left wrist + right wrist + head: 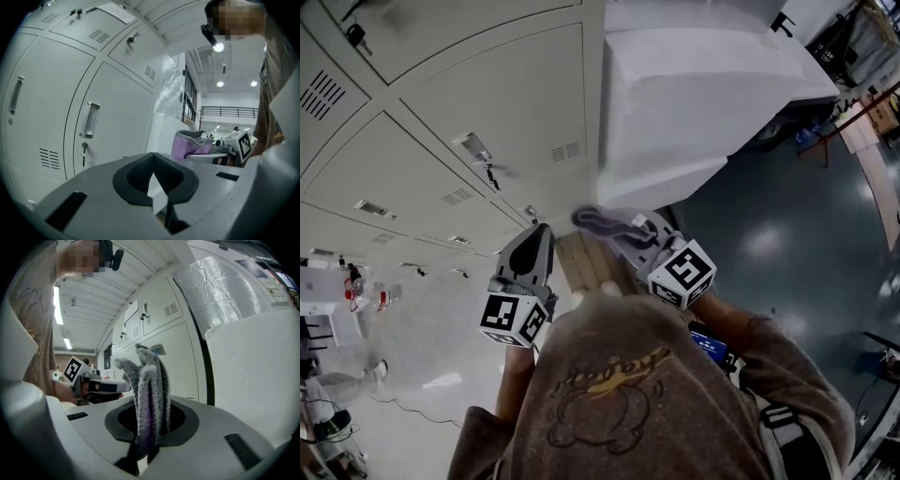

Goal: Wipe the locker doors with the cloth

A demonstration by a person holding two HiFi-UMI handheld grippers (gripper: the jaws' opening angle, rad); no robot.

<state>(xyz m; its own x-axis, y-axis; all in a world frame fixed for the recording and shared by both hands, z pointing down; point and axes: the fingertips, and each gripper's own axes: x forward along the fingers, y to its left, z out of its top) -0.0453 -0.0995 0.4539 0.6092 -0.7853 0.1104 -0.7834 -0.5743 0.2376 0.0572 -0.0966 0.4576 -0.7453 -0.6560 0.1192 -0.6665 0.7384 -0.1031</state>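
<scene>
Grey locker doors (487,94) fill the upper left of the head view, each with a recessed handle (91,119) and vent slots. My right gripper (630,236) is shut on a grey and purple cloth (598,222), which sticks up in folds from between its jaws (149,385). The cloth hangs in the air short of the doors (173,362), touching nothing. My left gripper (541,234) is beside it on the left, pointing at the lockers (117,117), shut with nothing in it. From the left gripper view the cloth (190,143) shows to the right.
A large white wrapped block (694,84) stands against the lockers' right end, close to the right gripper. A key hangs in a lock (84,149). Dark glossy floor (787,244) lies to the right. A pale wooden box (586,262) is below the grippers. Clutter (366,295) sits far left.
</scene>
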